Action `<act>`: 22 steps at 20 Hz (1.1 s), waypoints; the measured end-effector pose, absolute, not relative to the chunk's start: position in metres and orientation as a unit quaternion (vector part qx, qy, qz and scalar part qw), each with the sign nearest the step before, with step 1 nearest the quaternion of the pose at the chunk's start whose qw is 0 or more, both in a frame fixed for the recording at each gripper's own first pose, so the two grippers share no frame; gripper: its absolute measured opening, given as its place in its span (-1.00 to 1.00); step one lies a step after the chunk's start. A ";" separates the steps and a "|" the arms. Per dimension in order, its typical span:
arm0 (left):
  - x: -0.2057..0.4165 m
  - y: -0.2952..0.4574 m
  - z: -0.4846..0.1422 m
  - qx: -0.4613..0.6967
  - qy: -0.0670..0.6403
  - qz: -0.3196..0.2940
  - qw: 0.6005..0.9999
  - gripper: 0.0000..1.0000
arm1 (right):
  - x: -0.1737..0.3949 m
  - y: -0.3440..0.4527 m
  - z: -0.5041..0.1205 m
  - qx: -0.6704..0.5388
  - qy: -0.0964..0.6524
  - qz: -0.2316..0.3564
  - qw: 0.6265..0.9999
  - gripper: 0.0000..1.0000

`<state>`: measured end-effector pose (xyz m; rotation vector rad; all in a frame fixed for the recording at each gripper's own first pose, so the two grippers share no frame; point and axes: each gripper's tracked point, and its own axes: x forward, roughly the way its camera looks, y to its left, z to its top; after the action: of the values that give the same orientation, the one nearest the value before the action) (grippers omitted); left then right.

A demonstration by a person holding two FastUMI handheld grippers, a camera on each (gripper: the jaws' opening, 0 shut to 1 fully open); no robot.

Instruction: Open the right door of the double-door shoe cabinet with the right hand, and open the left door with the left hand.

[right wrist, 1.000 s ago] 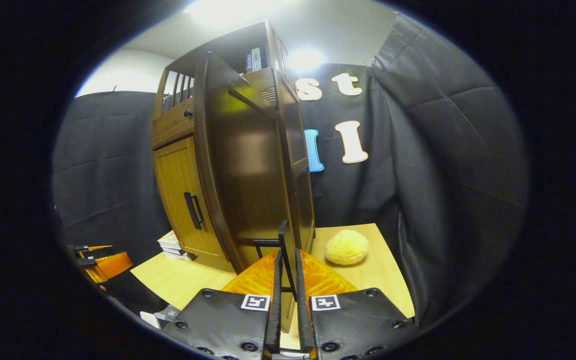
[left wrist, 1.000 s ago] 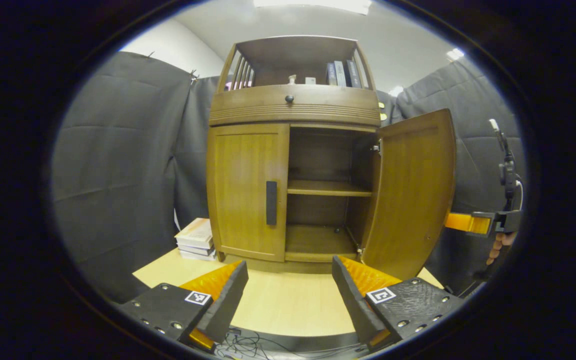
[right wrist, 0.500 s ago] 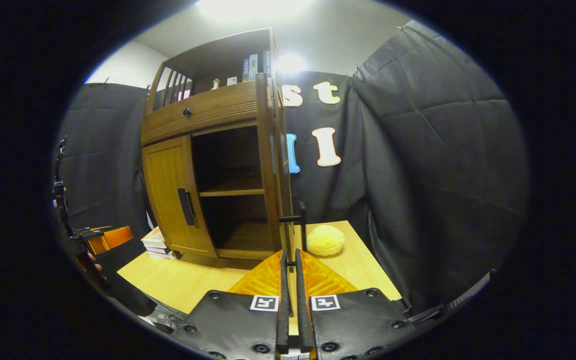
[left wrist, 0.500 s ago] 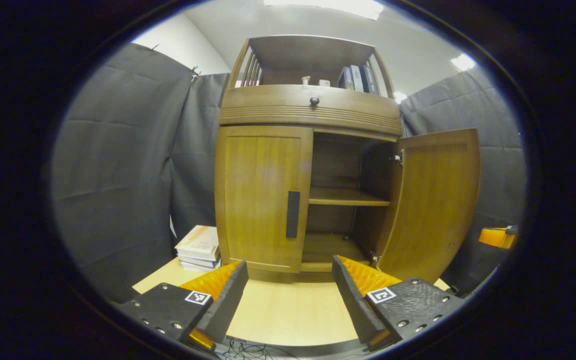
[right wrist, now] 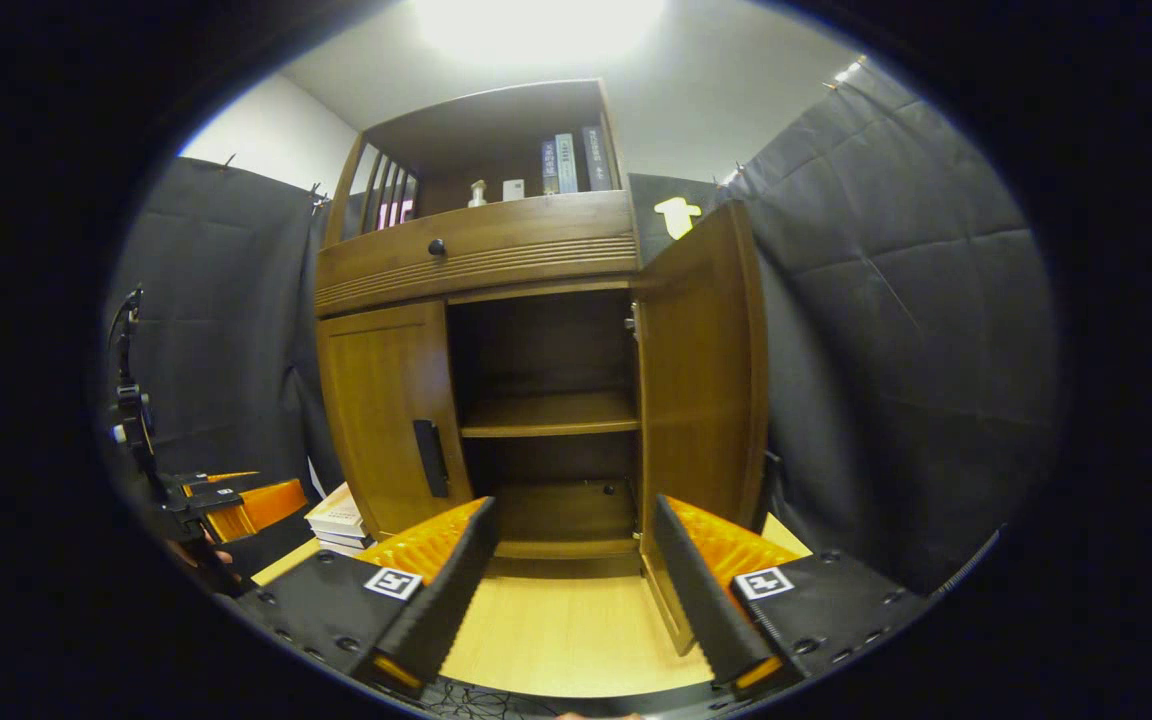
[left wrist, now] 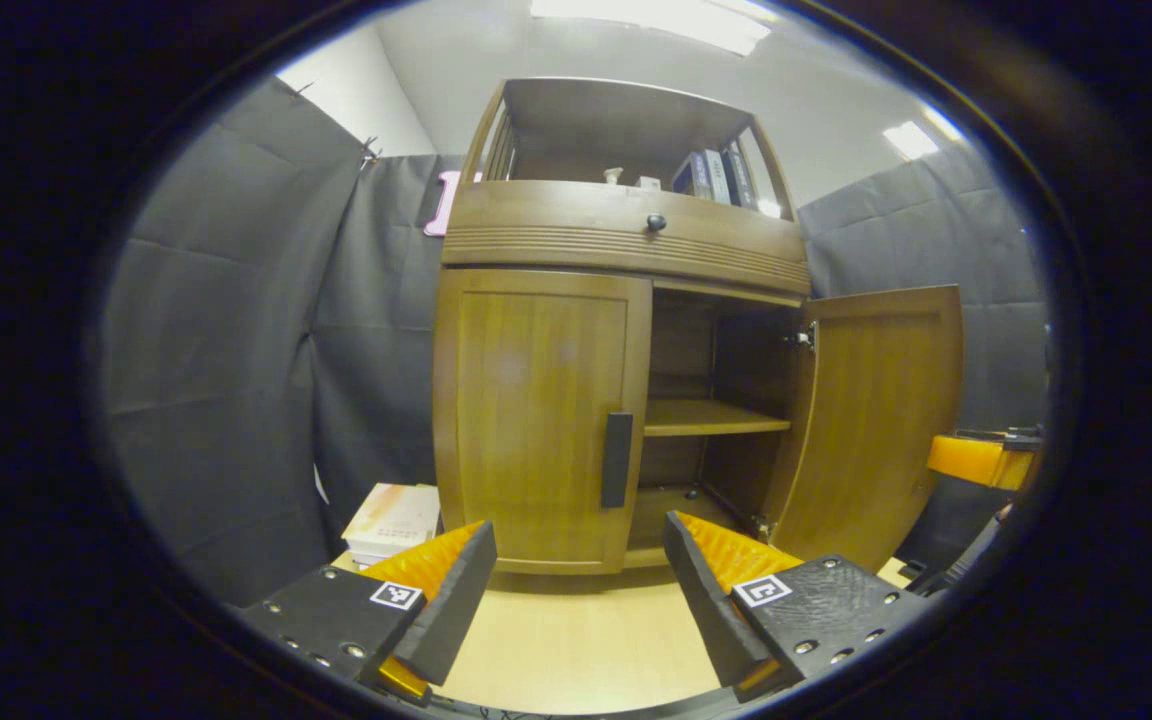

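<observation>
While the right door (left wrist: 876, 420) already stood swung out at the right of the left gripper view, the left door (left wrist: 536, 420) was flat and closed at centre frame; its dark handle (left wrist: 617, 459) ran vertically along the door's inner edge, just above and between my left gripper (left wrist: 576, 590), whose jaws gaped wide and held nothing; I judged that hand the nearer, the handle lying straight ahead and slightly right of the jaws' midline; my right gripper (right wrist: 568, 585) was likewise spread wide and empty, low in its own frame before the open compartment, with the handle (right wrist: 429, 458) off to its upper left.
</observation>
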<state>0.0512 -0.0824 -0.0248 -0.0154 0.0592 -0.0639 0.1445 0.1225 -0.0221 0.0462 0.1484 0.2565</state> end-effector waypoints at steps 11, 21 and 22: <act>0.161 -0.092 -0.011 -0.007 0.020 -0.027 0.999 0.96 | 0.204 0.165 -0.043 -0.002 0.079 0.166 0.983 1.00; 0.250 -0.123 -0.031 0.016 0.038 -0.022 0.999 0.96 | 0.259 0.164 -0.049 -0.001 0.074 0.183 0.980 0.98; 0.258 -0.127 -0.035 0.017 0.043 -0.024 0.999 0.96 | 0.263 0.164 -0.051 -0.003 0.074 0.185 0.980 0.98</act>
<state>0.2575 -0.1271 -0.0352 0.0332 0.0851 -0.0488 0.2630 0.1636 -0.0505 -0.0050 0.1490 0.3732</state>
